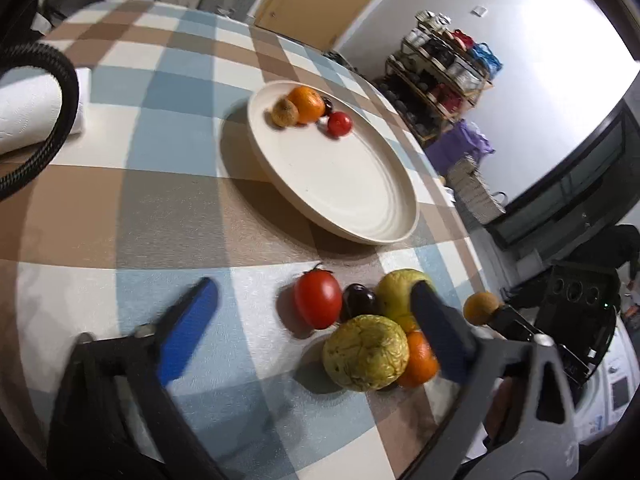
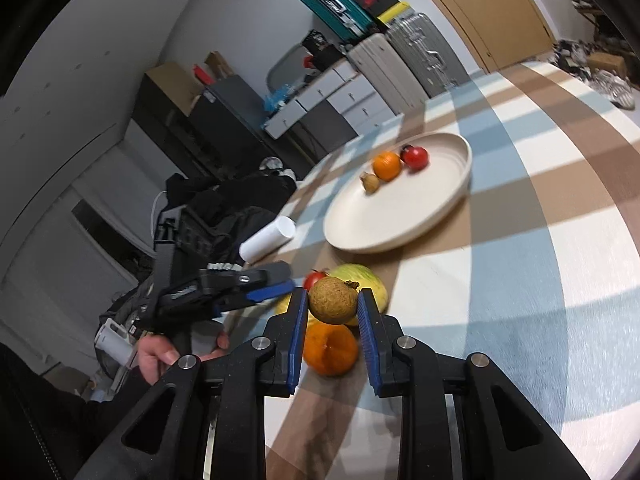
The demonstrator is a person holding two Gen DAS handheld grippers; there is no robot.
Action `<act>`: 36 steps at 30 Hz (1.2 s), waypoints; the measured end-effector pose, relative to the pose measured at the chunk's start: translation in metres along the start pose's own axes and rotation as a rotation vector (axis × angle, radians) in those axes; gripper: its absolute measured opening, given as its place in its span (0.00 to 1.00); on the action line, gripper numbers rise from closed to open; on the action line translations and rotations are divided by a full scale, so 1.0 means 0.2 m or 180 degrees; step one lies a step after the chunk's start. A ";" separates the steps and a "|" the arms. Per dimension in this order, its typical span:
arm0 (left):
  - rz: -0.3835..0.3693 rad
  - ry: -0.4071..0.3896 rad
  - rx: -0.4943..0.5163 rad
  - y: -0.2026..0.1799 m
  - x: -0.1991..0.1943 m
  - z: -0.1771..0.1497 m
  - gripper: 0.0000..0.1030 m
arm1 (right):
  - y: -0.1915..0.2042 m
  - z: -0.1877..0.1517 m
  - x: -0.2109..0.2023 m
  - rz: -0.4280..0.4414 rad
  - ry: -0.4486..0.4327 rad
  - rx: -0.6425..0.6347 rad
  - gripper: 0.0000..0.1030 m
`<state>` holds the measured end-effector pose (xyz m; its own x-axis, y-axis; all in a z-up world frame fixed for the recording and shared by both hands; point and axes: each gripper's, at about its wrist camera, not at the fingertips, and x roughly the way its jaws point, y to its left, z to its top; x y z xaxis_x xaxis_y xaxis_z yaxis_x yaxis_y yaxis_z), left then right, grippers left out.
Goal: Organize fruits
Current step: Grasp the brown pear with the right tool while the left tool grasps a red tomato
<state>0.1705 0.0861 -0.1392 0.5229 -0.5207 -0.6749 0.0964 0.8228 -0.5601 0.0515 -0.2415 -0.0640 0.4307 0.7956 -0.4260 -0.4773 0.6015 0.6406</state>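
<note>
The right gripper (image 2: 333, 304) is clamped on a small brown fruit (image 2: 333, 300), held off the checked tablecloth (image 2: 520, 240) just above the near pile. That pile sits at the near edge of the table: a red tomato (image 1: 318, 298), a dark plum (image 1: 359, 300), two yellow-green wrinkled fruits (image 1: 366, 354) touching one another, and an orange (image 2: 330, 350) directly under the held fruit. The left gripper (image 1: 316, 312) hovers low over the same pile with its blue fingers (image 1: 192, 328) spread wide apart, gripping nothing. Farther back lies the cream plate (image 1: 340, 184), with another orange (image 1: 307, 103), a small brown fruit, a red tomato (image 1: 339, 124) and something dark bunched at its far side. A white paper roll (image 2: 267, 238) lies to the left.
</note>
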 end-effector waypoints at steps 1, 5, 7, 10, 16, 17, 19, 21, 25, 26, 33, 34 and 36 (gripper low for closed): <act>-0.0007 0.0019 0.0006 0.00 0.01 0.01 0.75 | 0.01 0.00 0.00 0.0003 -0.0007 -0.0017 0.25; -0.0061 0.0102 0.0016 0.00 0.04 0.02 0.56 | 0.02 0.02 0.01 0.0026 0.0007 -0.0039 0.25; -0.0023 0.0123 0.0074 -0.01 0.05 0.02 0.48 | 0.02 0.02 0.02 0.0027 0.0008 -0.0032 0.25; -0.0064 0.0221 0.0165 -0.02 0.09 0.02 0.32 | 0.01 0.02 0.02 0.0064 0.0010 -0.0016 0.25; -0.0076 0.0255 0.0267 -0.04 0.08 0.01 0.23 | 0.02 0.02 0.02 0.0104 -0.0012 -0.0054 0.25; -0.0062 0.0245 0.0291 -0.05 0.08 0.01 0.23 | 0.02 0.02 0.02 0.0105 -0.0013 -0.0060 0.25; -0.0035 0.0220 0.0318 -0.05 0.08 0.01 0.23 | 0.02 0.03 0.02 0.0100 -0.0017 -0.0071 0.25; -0.0056 0.0202 0.0321 -0.05 0.07 0.01 0.23 | 0.02 0.03 0.03 0.0093 -0.0014 -0.0073 0.25; -0.0369 0.0126 0.0225 -0.03 0.00 0.03 0.23 | 0.00 0.04 0.05 0.0008 -0.0002 -0.0004 0.25; -0.0348 0.0087 0.0251 -0.03 -0.02 0.04 0.23 | -0.01 0.05 0.05 0.0004 -0.0008 0.0003 0.25; -0.0337 -0.0139 0.0448 -0.12 -0.13 0.15 0.23 | -0.02 0.12 0.06 -0.0074 -0.0061 0.0013 0.25; -0.0347 -0.0158 0.0479 -0.14 -0.14 0.17 0.23 | -0.02 0.14 0.07 -0.0087 -0.0070 -0.0003 0.25; -0.0388 -0.0192 0.0506 -0.16 -0.15 0.20 0.23 | -0.02 0.18 0.08 -0.0105 -0.0095 -0.0045 0.25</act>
<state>0.1867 0.0850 -0.0823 0.5485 -0.6080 -0.5740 0.2919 0.7826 -0.5499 0.0870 -0.2340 -0.0497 0.4689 0.7729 -0.4275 -0.4730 0.6285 0.6174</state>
